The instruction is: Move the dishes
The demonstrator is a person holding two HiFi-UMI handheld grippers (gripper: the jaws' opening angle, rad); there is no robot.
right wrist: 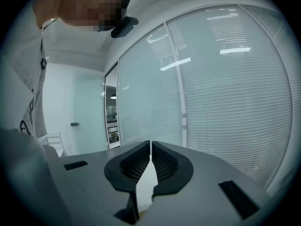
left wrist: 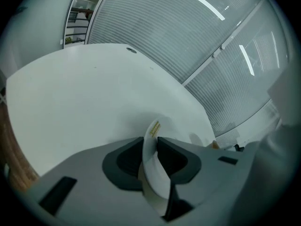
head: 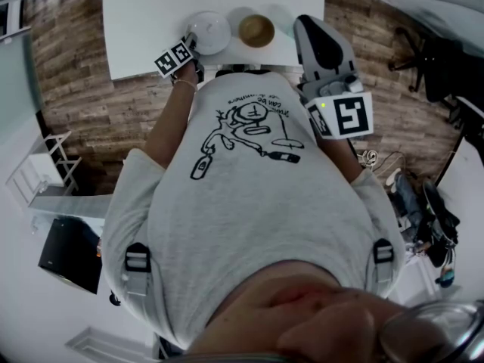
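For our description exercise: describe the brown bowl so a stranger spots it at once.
Start at the white rectangular table. Two dishes sit by its near edge; the brown round bowl is the right-hand one, darker than the white round plate.

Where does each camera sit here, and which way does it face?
Head view: on the person's head, facing steeply down at the table with plate and bowl; shows their shirt, left gripper and right gripper.
Left gripper view: rides the left gripper, tilted down across the table toward a glass wall; its parted jaws straddle the plate's rim.
Right gripper view: rides the right gripper, facing a glass wall; jaws together, shirt at left.
Shared: head and left gripper views both show the plate.
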